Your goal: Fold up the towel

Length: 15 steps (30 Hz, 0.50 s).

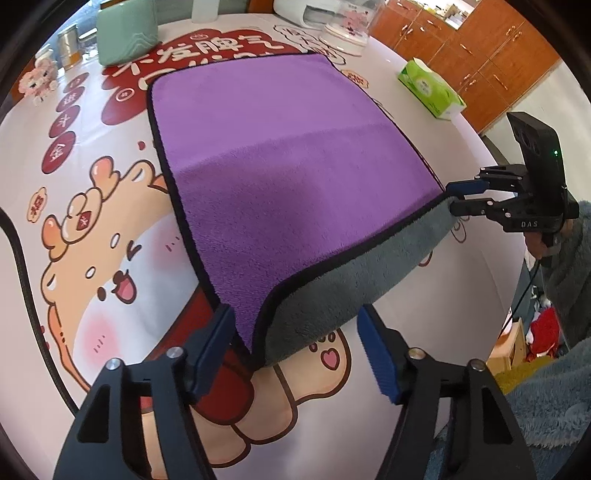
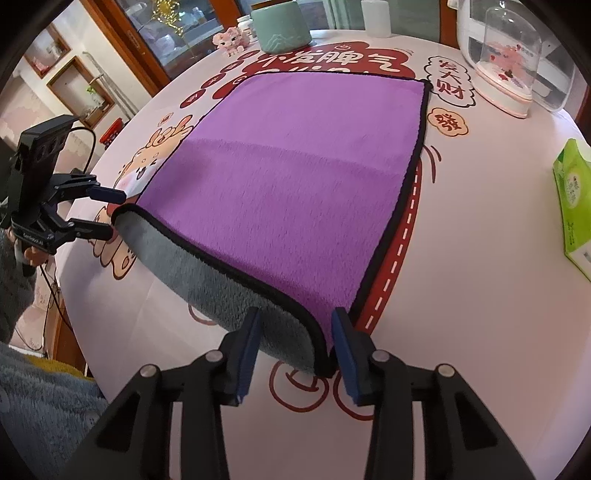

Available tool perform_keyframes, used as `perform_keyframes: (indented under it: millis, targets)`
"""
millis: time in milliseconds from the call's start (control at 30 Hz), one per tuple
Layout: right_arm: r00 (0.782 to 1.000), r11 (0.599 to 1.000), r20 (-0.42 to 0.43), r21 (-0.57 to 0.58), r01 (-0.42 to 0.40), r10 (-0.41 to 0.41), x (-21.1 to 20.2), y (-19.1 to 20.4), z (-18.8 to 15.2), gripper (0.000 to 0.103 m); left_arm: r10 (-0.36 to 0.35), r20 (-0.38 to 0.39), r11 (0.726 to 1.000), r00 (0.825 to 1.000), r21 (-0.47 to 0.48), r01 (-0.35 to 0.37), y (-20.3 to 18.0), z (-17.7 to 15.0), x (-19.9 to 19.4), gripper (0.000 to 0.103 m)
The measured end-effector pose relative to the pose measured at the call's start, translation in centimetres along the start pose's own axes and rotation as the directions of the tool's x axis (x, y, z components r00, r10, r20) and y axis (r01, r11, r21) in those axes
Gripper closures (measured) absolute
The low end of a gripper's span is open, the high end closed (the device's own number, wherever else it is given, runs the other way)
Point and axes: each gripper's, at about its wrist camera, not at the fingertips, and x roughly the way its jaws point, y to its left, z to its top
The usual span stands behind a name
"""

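A purple towel (image 1: 280, 162) with a grey underside and black trim lies on the table; it also shows in the right wrist view (image 2: 295, 184). Its near edge curls up, showing the grey side (image 1: 351, 273). My left gripper (image 1: 295, 350) is open, its fingers straddling the near left corner (image 1: 255, 339). My right gripper (image 2: 295, 350) is open around the near right corner (image 2: 317, 350). The right gripper also appears in the left wrist view (image 1: 456, 197), jaws apart at the towel's corner. The left gripper appears in the right wrist view (image 2: 110, 212), jaws apart at its corner.
A round table with a cartoon-printed cloth (image 1: 110, 258) holds a green tissue box (image 1: 430, 88), a mint green container (image 1: 125, 29), a clear domed appliance (image 2: 506, 62), and small figurines (image 2: 231, 38). Wooden cabinets (image 1: 480, 48) stand behind. A black cable (image 1: 22, 266) runs at left.
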Motion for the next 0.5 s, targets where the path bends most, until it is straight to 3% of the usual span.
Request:
perform_keyframes:
  millis: [267, 500]
  targets:
    - [1.000, 1.000, -0.017, -0.001, -0.026, 0.026, 0.3, -0.3, -0.4, 0.079, -0.043, -0.031, 0.999, 0.999, -0.023, 0.042, 0.4, 0.4, 1.1, 0.060]
    - [1.000, 1.000, -0.004, 0.008, -0.025, 0.025, 0.1, -0.6, -0.6, 0.092, -0.002, -0.054, 1.000, 0.999, -0.028, 0.001, 0.3, 0.3, 1.6, 0.082]
